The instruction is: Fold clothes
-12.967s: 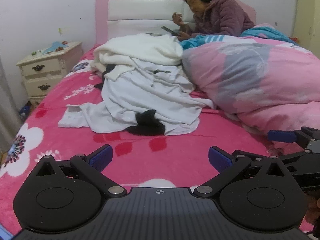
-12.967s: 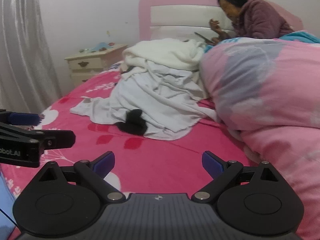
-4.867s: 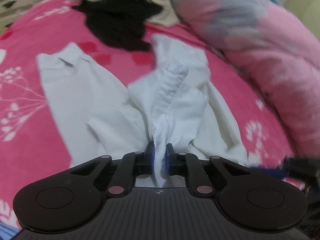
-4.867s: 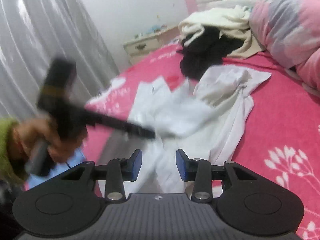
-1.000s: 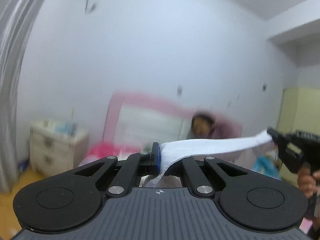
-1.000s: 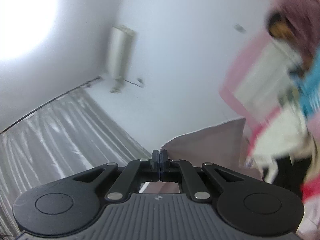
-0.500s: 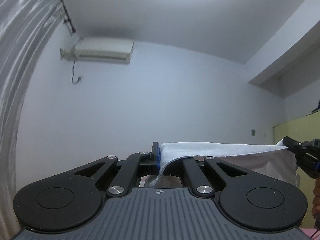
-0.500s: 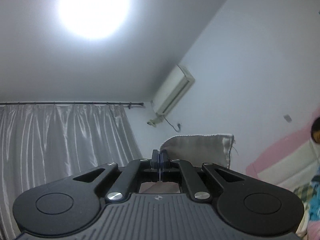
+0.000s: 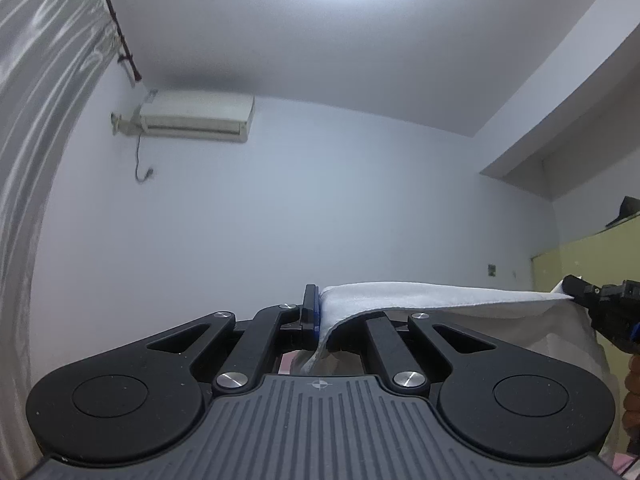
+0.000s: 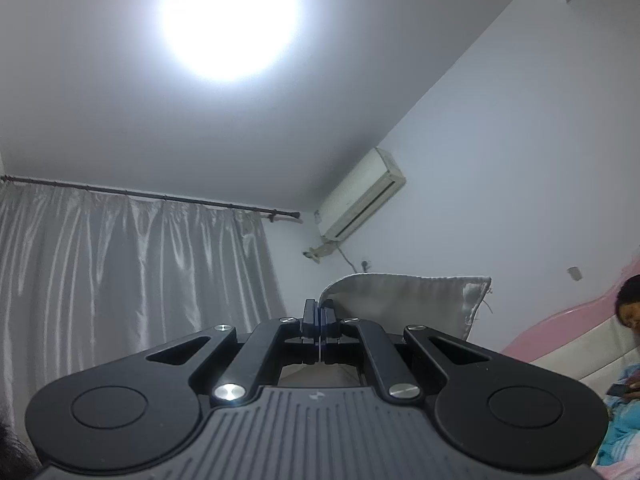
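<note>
Two grippers — the left gripper [image 9: 320, 314] and the right gripper [image 10: 320, 316] — are each clamped on an edge of the white garment [image 9: 440, 300], held aloft between them, and an uneven pull could tear one pinch loose.

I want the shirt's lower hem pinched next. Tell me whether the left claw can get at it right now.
Probably not. The left claw is shut on the white shirt's top edge, stretched across to the right claw, and both point up toward the ceiling. The hem hangs below, out of view.
</note>
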### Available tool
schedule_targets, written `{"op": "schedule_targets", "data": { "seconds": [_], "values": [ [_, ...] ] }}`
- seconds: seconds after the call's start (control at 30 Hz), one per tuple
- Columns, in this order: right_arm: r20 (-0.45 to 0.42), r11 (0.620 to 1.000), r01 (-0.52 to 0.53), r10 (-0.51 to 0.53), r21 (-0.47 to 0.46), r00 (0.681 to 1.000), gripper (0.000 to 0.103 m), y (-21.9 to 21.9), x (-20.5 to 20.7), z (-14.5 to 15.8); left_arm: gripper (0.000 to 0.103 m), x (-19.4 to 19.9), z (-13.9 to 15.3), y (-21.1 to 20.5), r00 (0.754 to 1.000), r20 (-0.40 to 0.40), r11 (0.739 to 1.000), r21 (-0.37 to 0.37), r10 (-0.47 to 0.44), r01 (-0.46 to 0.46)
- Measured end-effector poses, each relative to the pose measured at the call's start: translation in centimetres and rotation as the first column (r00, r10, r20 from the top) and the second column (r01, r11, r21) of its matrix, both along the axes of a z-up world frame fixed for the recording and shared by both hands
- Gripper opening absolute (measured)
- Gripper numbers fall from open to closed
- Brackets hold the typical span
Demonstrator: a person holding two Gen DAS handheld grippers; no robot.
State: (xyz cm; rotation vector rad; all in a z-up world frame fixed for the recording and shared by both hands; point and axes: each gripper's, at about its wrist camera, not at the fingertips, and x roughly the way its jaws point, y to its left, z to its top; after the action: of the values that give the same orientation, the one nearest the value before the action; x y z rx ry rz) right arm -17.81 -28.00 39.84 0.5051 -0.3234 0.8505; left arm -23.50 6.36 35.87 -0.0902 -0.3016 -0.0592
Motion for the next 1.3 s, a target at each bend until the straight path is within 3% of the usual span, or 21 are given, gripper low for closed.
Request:
{"op": "schedule_targets", "data": {
  "seconds": [0.2, 0.33, 0.5, 0.6, 0.77, 1.0, 1.13, 1.23, 1.3],
  "values": [
    [-0.083, 0.999, 0.044, -0.046, -0.016, 0.996, 0.002, -0.6, 3.3, -2.4, 0.0, 6.1, -2.9, 0.7, 0.994, -0.102, 0.999, -0.032, -0.024, 0.021],
    [-0.17, 0.995, 0.091, -0.098, -0.052, 0.98, 0.002, -0.5, 8.3, -5.7, 0.0, 12.2, -6.1, 0.9, 0.977, -0.212, 0.998, -0.063, -0.024, 0.011],
    [-0.294, 0.987, 0.127, -0.152, -0.103, 0.944, 0.002, -0.5, 16.2, -11.6, 0.0, 22.0, -12.2, 1.7, 0.927, -0.374, 0.993, -0.117, -0.031, -0.014],
    [-0.364, 0.979, 0.144, -0.189, -0.146, 0.912, 0.002, 0.2, 21.6, -15.3, 0.0, 27.9, -16.2, 1.5, 0.896, -0.445, 0.994, -0.096, -0.002, -0.045],
    [-0.482, 0.96, 0.168, -0.26, -0.226, 0.837, 0.002, 0.7, 30.2, -24.1, 0.0, 36.5, -24.1, 1.3, 0.832, -0.552, 0.993, -0.053, 0.058, -0.104],
    [-0.592, 0.905, 0.166, -0.385, -0.391, 0.708, 0.002, 3.2, 41.0, -36.1, 0.0, 42.3, -34.7, 0.0, 0.709, -0.678, 0.979, 0.094, 0.195, -0.18],
    [-0.603, 0.857, 0.146, -0.459, -0.494, 0.652, 0.002, 5.5, 45.1, -41.5, 0.001, 44.1, -38.7, -0.1, 0.626, -0.743, 0.969, 0.13, 0.236, -0.211],
    [-0.621, 0.826, 0.108, -0.495, -0.553, 0.608, 0.002, 7.1, 47.2, -45.1, 0.006, 45.4, -41.8, 0.2, 0.533, -0.82, 0.974, 0.131, 0.211, -0.184],
    [-0.623, 0.799, 0.092, -0.53, -0.595, 0.575, 0.004, 8.0, 48.1, -47.1, 0.025, 46.4, -44.1, 0.7, 0.462, -0.87, 0.98, 0.107, 0.175, -0.168]
  ]
}}
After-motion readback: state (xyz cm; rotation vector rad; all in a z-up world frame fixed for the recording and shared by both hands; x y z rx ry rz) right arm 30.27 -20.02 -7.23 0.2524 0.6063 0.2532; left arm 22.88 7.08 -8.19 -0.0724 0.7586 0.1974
